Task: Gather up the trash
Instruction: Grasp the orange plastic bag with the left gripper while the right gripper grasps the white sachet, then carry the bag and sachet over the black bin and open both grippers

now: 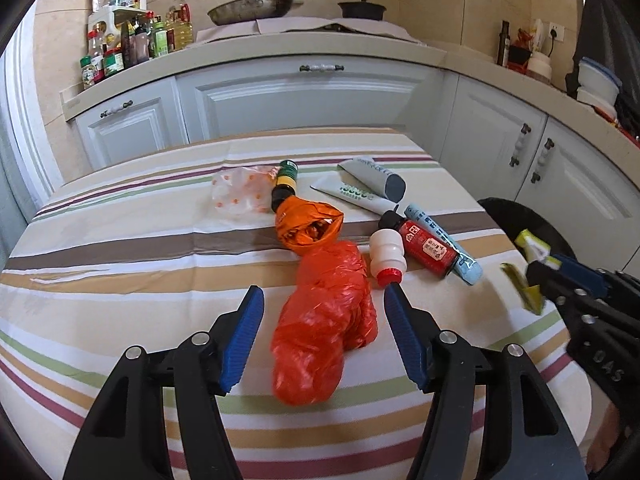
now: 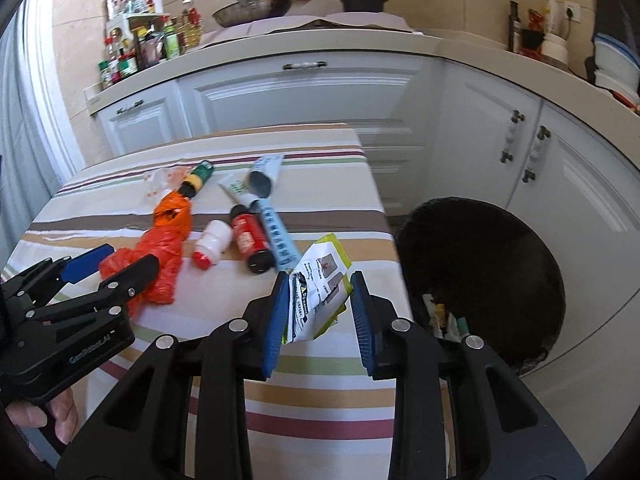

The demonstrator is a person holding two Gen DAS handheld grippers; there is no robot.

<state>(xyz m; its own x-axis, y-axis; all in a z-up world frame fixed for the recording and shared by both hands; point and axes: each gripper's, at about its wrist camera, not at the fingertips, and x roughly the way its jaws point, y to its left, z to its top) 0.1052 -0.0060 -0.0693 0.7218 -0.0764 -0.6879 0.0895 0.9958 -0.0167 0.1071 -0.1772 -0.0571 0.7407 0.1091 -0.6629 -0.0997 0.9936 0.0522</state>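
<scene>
My left gripper (image 1: 324,300) is open, its jaws either side of a crumpled red plastic bag (image 1: 326,328) on the striped tablecloth (image 1: 120,264). My right gripper (image 2: 320,296) is shut on a white and yellow-green packet (image 2: 318,292), held near the table's right edge beside a black bin (image 2: 488,264). On the cloth lie an orange bag (image 1: 310,226), a small white bottle with a red cap (image 1: 387,256), a red bottle (image 1: 426,246), a light blue tube (image 1: 444,242), white tubes (image 1: 360,192), a dark green-capped bottle (image 1: 285,186) and a clear spotted wrapper (image 1: 240,196).
The bin (image 1: 520,220) stands on the floor right of the table and holds several items (image 2: 444,316). White cabinets (image 1: 304,96) and a counter with condiment bottles (image 1: 120,48), a wok (image 1: 252,6) and a pot (image 1: 362,8) lie behind.
</scene>
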